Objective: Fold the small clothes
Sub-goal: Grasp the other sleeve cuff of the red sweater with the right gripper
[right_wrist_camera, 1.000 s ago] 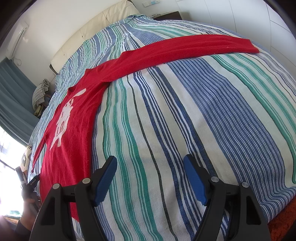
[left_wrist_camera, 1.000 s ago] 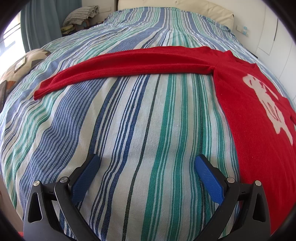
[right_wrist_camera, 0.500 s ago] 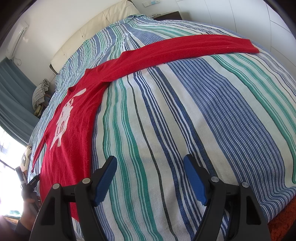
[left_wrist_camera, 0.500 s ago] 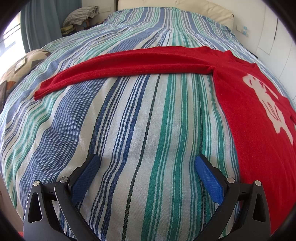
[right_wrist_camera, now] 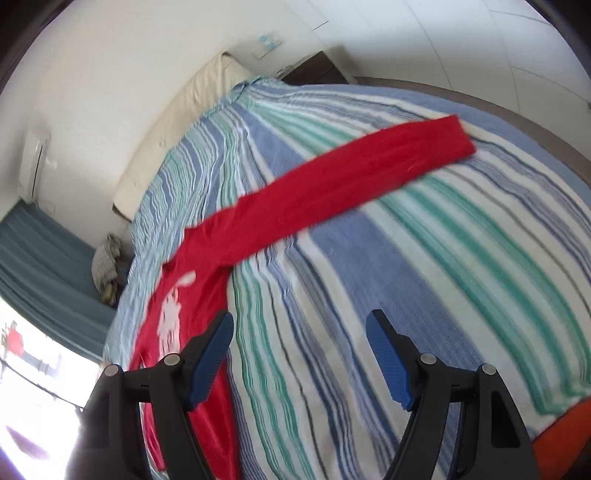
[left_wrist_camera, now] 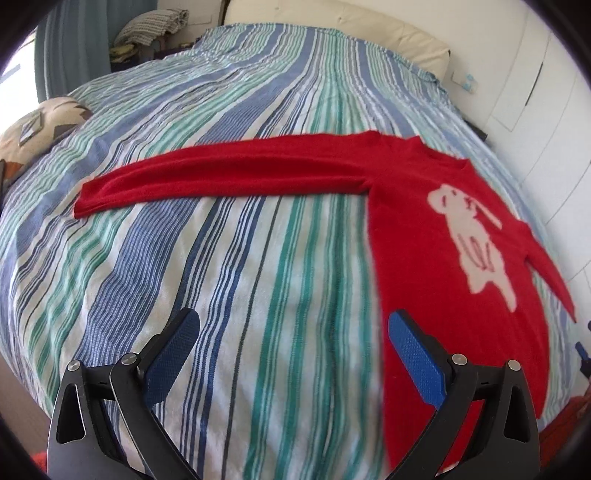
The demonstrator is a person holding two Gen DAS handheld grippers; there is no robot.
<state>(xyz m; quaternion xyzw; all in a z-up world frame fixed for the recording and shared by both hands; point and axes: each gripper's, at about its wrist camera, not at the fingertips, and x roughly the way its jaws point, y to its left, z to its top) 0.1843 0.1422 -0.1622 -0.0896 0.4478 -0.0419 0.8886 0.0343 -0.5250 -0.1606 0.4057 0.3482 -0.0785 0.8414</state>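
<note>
Left gripper up over the bed, blue pads spread wide, nothing between them but striped bedspread below. Its right-hand pad sits over the edge of the red sweater, above it, not touching as far as the view tells. Right gripper the same story: jaws well apart, empty, tilted view, the left pad over the sweater's body. The red sweater lies flat on the bedspread, front up, pale animal figure showing on the chest. One sleeve stretches straight out across the stripes, the other sleeve likewise the opposite way. Cream headboard at the far end, patterned cushion at the bed's left edge, folded textiles stacked beside a blue curtain
</note>
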